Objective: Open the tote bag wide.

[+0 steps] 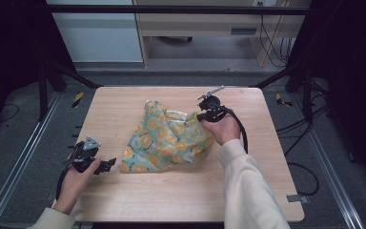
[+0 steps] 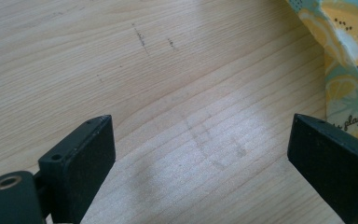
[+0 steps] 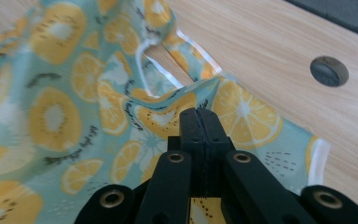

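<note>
A crumpled teal cloth [image 1: 167, 138] printed with yellow citrus slices lies in the middle of the wooden table [image 1: 171, 200]. My right gripper [image 1: 201, 117] sits at the cloth's right edge. In the right gripper view its jaws [image 3: 199, 114] are pressed together on a raised fold of the cloth [image 3: 51, 116]. My left gripper [image 1: 109, 164] rests low at the table's left front, a little left of the cloth's near corner. In the left gripper view it [image 2: 200, 154] stands open over bare wood, with the cloth's edge [image 2: 349, 46] at the right.
A round grey plug [image 3: 328, 71] sits in the tabletop beyond the cloth. Black frame posts [image 1: 45, 81] stand at the table's far corners. Cables [image 1: 300, 129] trail on the floor to the right. Bare wood runs along the front and back edges.
</note>
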